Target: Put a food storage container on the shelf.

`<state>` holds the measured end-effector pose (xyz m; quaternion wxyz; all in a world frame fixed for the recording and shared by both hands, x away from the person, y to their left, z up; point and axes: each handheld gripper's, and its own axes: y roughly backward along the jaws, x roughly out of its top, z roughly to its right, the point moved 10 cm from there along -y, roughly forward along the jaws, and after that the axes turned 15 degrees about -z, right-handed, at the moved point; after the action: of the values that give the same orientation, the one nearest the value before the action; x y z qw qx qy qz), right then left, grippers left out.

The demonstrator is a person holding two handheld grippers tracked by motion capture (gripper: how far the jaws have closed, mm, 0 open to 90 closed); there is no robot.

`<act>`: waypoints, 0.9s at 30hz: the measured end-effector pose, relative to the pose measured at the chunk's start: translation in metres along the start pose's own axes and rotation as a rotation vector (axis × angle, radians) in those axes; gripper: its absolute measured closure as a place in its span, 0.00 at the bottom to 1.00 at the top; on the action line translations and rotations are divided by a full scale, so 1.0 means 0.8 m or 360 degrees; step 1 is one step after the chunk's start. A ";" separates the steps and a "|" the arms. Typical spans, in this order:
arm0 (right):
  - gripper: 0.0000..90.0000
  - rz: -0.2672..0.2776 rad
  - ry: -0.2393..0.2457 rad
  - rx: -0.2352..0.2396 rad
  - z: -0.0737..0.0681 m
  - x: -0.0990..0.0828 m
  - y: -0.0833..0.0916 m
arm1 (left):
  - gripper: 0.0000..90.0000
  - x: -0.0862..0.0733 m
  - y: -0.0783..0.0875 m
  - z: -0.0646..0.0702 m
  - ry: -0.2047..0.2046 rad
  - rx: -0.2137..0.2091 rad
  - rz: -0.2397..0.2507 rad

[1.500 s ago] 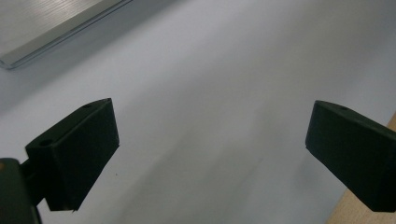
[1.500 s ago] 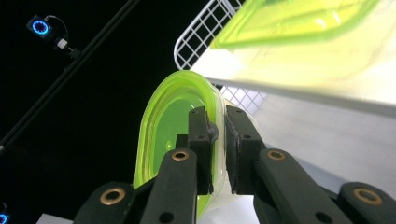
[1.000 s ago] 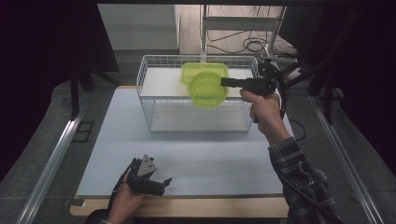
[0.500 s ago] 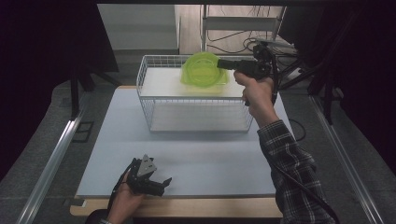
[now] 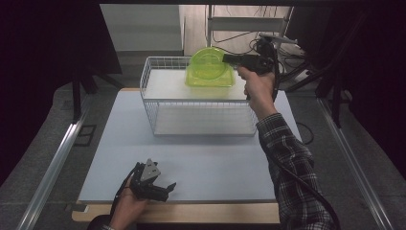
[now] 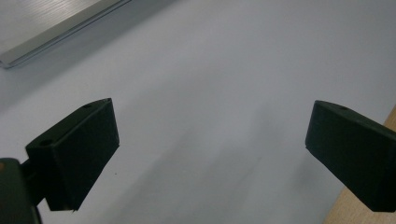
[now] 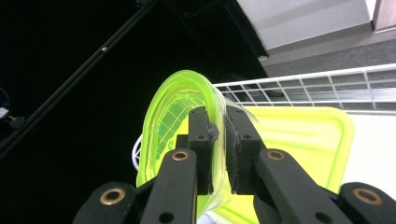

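up over the wire basket (image 5: 158, 103), a green bowl (image 5: 208, 64) hangs tilted on its side, its open face toward the camera in the high view. its rim is clamped between the 2 jaws of the right gripper (image 5: 229, 58), which reaches in level from the right; in the right gripper view the bowl (image 7: 173, 116) has its thin wall pinched tight between the pads, the gripper (image 7: 218, 140) closed hard on it. just beneath it, a green lid (image 5: 215, 80) lies flat on the basket's top shelf, seen in the right gripper view as a flat lid (image 7: 299, 144) behind the jaws. the basket stands at the far side of a pale mat (image 5: 201, 163). near the front edge of that mat, well apart from the basket, the left gripper (image 5: 165, 188) rests in the left hand (image 5: 127, 207), its jaws spread wide with nothing between them.
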<state>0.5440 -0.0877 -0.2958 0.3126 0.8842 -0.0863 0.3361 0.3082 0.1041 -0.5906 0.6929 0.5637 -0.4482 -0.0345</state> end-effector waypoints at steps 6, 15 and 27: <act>0.89 0.0001 0.0022 -0.0070 0.004 0.004 -0.006 | 0.03 0.000 0.000 0.000 -0.0003 -0.0001 -0.0004; 0.83 -0.0012 0.0113 -0.0300 0.016 0.004 -0.009 | 0.03 -0.001 -0.001 0.001 -0.0014 -0.0002 -0.0014; 0.73 -0.0014 0.0177 -0.0434 0.023 0.004 -0.012 | 0.03 -0.002 -0.002 0.002 -0.0016 -0.0001 -0.0020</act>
<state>0.5603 -0.0909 -0.3090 0.4355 0.8140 -0.1100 0.3684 0.3073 0.1033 -0.5927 0.6906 0.5661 -0.4481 -0.0417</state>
